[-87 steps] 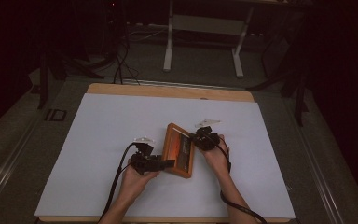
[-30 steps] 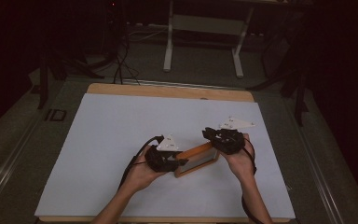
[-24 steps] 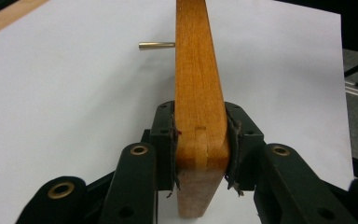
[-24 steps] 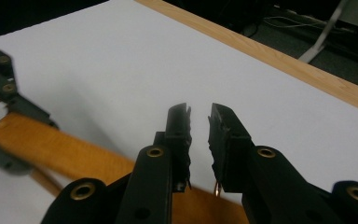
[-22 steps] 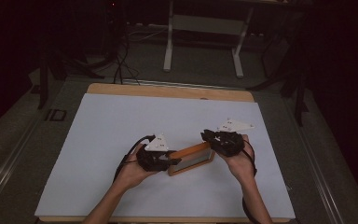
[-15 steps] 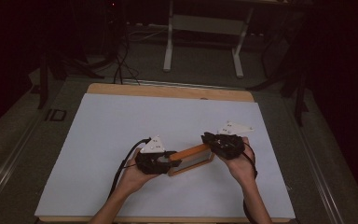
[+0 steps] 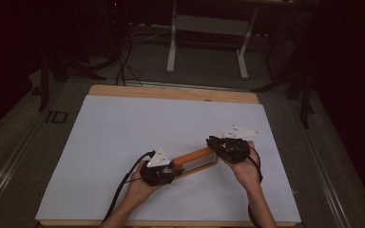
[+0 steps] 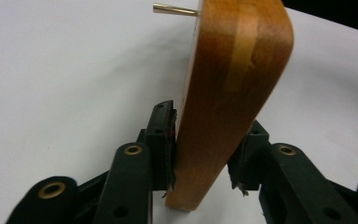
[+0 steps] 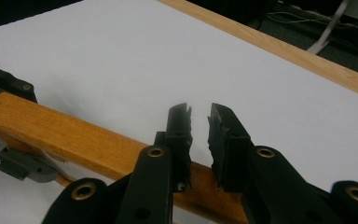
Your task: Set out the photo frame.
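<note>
Wooden board [image 7: 194,158] lowered toward table, left tongs [image 8: 200,154] just closing on its end, right tongs [image 9: 199,140] gripping its edge, no writing legible.

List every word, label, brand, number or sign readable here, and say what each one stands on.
"ID", or close to it: a dark mark on the floor left of the table; too blurred to be sure.
Wooden frame: no text.
Grey plates on top of each claw: small dark marks, too small to read.
</note>
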A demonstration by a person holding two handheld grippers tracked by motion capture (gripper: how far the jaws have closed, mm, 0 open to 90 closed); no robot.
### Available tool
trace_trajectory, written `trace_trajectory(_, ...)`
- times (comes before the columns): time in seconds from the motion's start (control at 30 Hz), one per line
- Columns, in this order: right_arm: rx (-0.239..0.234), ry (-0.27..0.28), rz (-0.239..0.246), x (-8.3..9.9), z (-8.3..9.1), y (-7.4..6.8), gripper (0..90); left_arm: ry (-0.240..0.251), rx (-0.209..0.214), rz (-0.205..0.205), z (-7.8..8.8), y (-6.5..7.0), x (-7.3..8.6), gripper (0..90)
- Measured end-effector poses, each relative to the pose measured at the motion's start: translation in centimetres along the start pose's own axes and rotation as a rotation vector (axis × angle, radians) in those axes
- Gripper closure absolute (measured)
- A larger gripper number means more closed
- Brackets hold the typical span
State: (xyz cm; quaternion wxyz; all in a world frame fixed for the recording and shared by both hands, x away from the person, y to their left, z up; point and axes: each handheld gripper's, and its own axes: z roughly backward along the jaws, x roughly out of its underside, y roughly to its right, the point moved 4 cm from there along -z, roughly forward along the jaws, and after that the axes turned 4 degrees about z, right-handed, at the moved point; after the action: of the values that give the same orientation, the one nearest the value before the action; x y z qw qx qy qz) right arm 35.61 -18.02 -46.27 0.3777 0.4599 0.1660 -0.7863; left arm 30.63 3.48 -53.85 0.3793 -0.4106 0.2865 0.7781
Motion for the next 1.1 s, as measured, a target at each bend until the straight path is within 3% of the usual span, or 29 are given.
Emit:
trace_trajectory(0.17, -0.007, 0.011, -0.011, -0.2, 0.2, 0.2, 77.6, -0.030, 0.019, -0.027, 0.4, -0.3, -0.6, 68.9)
trace_trajectory(0.47, -0.026, 0.023, -0.014, -0.2, 0.9, 0.5, 77.5, -0.003, 0.063, -0.031, 2.9, -1.2, -3.0, 69.0)
trace_trajectory(0.7, -0.043, 0.016, 0.011, -0.5, 0.9, 0.0, 73.6, 0.027, 0.127, -0.014, 4.8, -1.9, -5.2, 69.2)
trace_trajectory(0.8, -0.061, 0.012, 0.030, -0.5, 0.8, -0.3, 71.9, 0.028, 0.141, -0.013, 5.5, -2.3, -6.1, 69.2)
trace_trajectory(0.97, -0.114, -0.005, 0.084, -0.6, 0.4, -1.5, 68.4, 0.007, 0.137, -0.047, 6.5, -2.6, -7.4, 69.2)
trace_trajectory(1.1, -0.174, -0.010, 0.114, -0.8, -0.1, -2.4, 53.7, -0.018, 0.137, -0.077, 6.9, -2.8, -8.1, 69.3)
